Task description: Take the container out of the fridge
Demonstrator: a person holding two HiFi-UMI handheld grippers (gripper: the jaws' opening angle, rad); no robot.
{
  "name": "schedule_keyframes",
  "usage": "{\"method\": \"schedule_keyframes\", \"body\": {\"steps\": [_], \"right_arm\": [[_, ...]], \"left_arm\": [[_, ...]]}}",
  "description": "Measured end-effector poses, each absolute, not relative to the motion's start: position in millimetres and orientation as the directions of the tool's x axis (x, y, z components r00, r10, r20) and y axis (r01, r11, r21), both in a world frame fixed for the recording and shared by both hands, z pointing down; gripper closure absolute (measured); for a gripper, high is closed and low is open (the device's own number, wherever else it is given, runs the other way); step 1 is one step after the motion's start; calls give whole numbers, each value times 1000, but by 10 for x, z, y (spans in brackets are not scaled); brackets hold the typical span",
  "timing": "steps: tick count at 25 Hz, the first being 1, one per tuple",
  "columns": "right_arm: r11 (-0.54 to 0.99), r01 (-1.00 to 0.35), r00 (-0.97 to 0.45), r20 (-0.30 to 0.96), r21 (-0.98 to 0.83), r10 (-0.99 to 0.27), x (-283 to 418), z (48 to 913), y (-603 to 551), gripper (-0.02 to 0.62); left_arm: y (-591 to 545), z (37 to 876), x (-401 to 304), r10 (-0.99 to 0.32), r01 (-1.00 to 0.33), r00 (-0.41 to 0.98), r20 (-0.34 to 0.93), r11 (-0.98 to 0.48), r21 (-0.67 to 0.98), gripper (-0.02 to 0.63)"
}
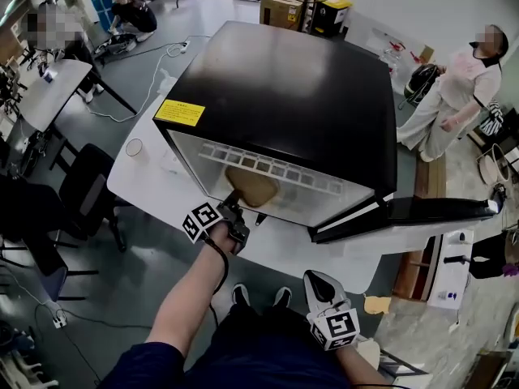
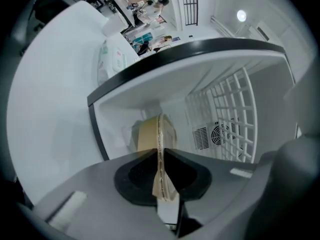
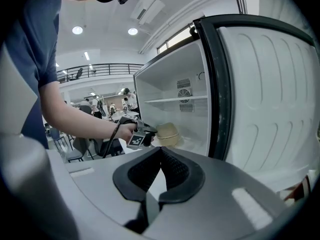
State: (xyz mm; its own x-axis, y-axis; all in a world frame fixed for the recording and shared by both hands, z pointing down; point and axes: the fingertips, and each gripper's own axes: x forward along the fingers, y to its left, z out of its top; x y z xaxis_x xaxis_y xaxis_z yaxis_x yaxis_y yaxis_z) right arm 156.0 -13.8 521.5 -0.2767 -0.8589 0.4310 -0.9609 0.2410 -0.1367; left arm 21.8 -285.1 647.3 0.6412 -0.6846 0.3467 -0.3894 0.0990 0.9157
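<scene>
Our left hand-held gripper (image 1: 236,201) pinches the container (image 1: 255,186) rim; the container lies at 1 o'clock, inside the fridge (image 1: 292,96)

Tan lidded container (image 1: 253,186) inside open black-topped fridge (image 1: 300,87), near front opening.

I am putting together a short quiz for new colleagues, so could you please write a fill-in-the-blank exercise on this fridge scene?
1. The left gripper is shut on the ____.
2. The container sits ____ the fridge.
3. The fridge's door stands ____.
4. The right gripper holds ____.
Missing words: container; inside; open; nothing.
</scene>
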Motion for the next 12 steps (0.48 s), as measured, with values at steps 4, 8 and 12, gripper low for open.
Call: {"method": "schedule_keyframes", "body": {"steps": [4,8,12], "right_arm": [[267,-952,-304,422,-147,-854,1496,5202,-186,588],[304,-941,-338,400,-147,-852,1435,5167,-267,589],[333,-932,-363,379,-144,-851,1402,5123,-323,589]], "left_arm": [[-2711,6357,80,-693,-391,632,346,100,915,560],[-2562,6229,-45,-704,-391,625,338,92,916,560],[-2385,6118,-158,-715,-381,618,326,90,920,560]]}}
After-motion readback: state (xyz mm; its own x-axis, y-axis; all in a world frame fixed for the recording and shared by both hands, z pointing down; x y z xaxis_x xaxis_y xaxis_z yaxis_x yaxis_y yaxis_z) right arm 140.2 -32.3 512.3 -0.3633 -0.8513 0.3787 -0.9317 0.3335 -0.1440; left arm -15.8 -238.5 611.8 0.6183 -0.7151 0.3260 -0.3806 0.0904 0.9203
